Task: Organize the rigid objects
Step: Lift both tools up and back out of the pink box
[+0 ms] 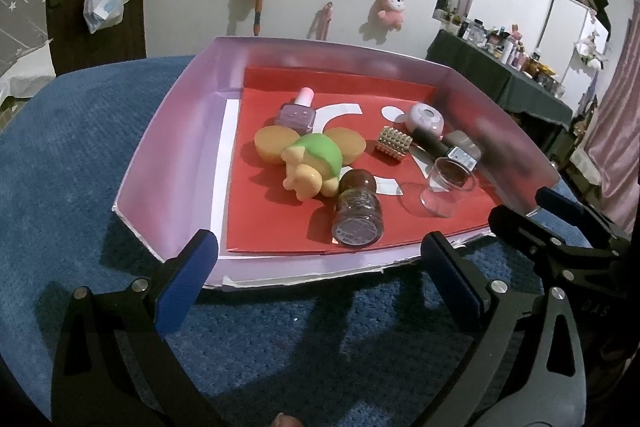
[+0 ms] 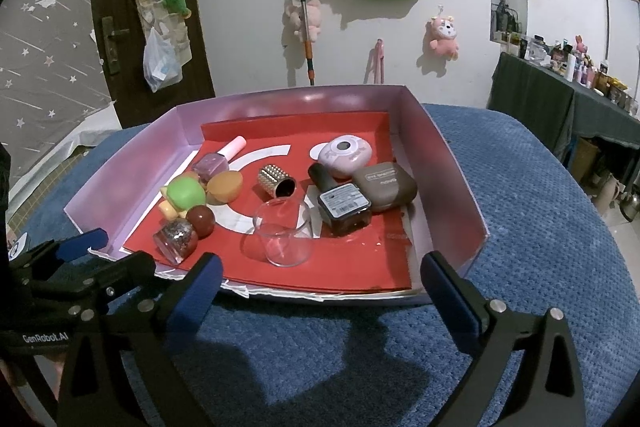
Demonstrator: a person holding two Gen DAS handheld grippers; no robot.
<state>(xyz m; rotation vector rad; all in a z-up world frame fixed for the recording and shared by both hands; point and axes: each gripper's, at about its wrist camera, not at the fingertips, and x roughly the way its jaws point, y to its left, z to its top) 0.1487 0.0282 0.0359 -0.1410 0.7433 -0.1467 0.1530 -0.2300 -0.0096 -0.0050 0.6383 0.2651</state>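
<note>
A lilac-walled tray (image 1: 172, 163) (image 2: 448, 183) with a red floor sits on a blue cloth. In it lie a green-capped toy figure (image 1: 308, 163) (image 2: 184, 195), a purple nail polish bottle (image 1: 298, 113) (image 2: 216, 163), a glitter bottle with a brown ball cap (image 1: 356, 215) (image 2: 180, 235), a clear cup (image 1: 444, 187) (image 2: 284, 235), a studded metal cap (image 1: 394, 143) (image 2: 276, 181), a dark nail polish bottle (image 1: 440, 147) (image 2: 340, 203), a lilac round case (image 1: 424, 119) (image 2: 344, 153) and a brown case (image 2: 384, 185). My left gripper (image 1: 320, 279) is open and empty before the tray's near edge. My right gripper (image 2: 320, 287) is open and empty there too.
The blue cloth (image 1: 72, 155) (image 2: 540, 211) covers the surface around the tray. The right gripper's fingers (image 1: 560, 203) show at the tray's right corner in the left wrist view. A dark side table (image 2: 560, 103) with bottles stands far right. Bags and plush toys hang on the wall.
</note>
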